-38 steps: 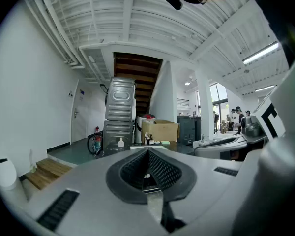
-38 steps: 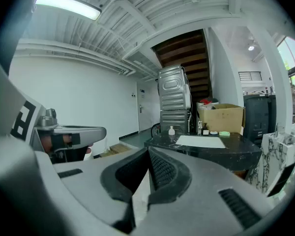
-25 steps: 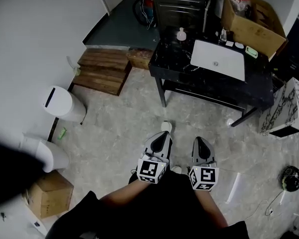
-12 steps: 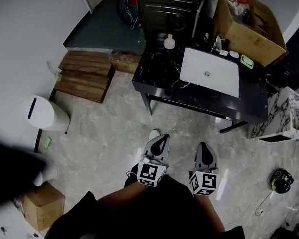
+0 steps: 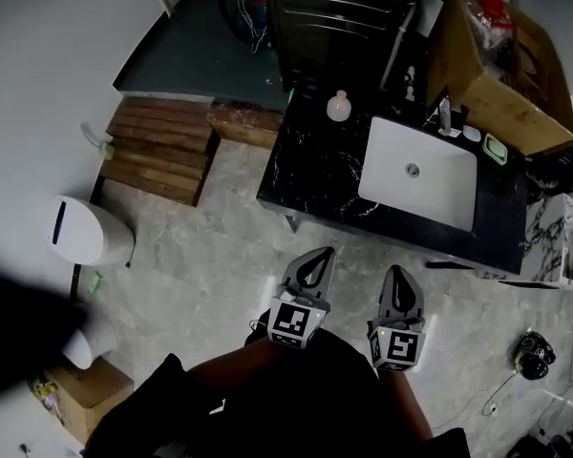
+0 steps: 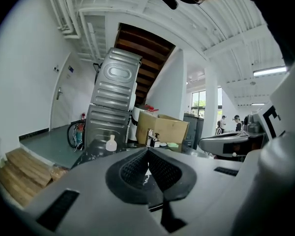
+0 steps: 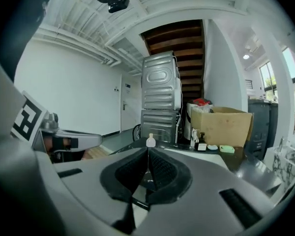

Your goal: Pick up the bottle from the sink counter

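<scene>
A small white bottle [image 5: 338, 107] stands upright at the far left corner of the black marble sink counter [image 5: 310, 165], left of the white basin [image 5: 420, 173]. It shows small in the left gripper view [image 6: 111, 143] and the right gripper view [image 7: 150, 141]. My left gripper [image 5: 315, 267] and right gripper [image 5: 399, 289] hang side by side over the floor, just short of the counter's near edge and well short of the bottle. Both are shut with nothing between the jaws.
A cardboard box [image 5: 501, 65] sits at the counter's far right, with a soap dispenser [image 5: 445, 117] and a green soap dish [image 5: 496, 148] behind the basin. Stacked metal appliances [image 5: 339, 12] stand behind the counter. Wooden steps [image 5: 162, 148] and a white bin [image 5: 86, 231] lie to the left.
The view has closed in on the counter, which now lies nearer and lower in the head view. Both grippers stay shut and side by side.
</scene>
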Demonstrator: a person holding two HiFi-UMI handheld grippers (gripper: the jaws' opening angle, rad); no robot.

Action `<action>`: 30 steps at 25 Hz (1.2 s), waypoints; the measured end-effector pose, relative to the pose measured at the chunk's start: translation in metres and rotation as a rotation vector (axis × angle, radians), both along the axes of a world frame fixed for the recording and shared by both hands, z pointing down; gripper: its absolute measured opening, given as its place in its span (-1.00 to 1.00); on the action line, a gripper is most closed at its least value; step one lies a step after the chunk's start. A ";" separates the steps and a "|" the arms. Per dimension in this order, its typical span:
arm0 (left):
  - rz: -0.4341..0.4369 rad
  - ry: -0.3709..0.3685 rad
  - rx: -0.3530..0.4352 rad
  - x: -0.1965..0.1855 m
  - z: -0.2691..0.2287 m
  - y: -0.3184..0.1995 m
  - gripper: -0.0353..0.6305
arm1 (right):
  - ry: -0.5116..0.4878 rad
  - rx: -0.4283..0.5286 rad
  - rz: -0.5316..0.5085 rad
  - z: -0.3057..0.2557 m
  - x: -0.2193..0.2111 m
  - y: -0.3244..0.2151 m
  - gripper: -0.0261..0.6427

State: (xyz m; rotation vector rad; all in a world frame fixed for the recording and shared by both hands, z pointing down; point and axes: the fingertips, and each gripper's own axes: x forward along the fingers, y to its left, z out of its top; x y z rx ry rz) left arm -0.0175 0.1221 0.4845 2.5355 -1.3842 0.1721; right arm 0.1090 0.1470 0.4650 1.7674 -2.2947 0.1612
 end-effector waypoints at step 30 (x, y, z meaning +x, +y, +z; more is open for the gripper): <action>0.047 0.038 -0.055 -0.080 0.016 -0.171 -0.85 | 0.062 -0.039 0.081 -0.001 -0.041 -0.174 -0.81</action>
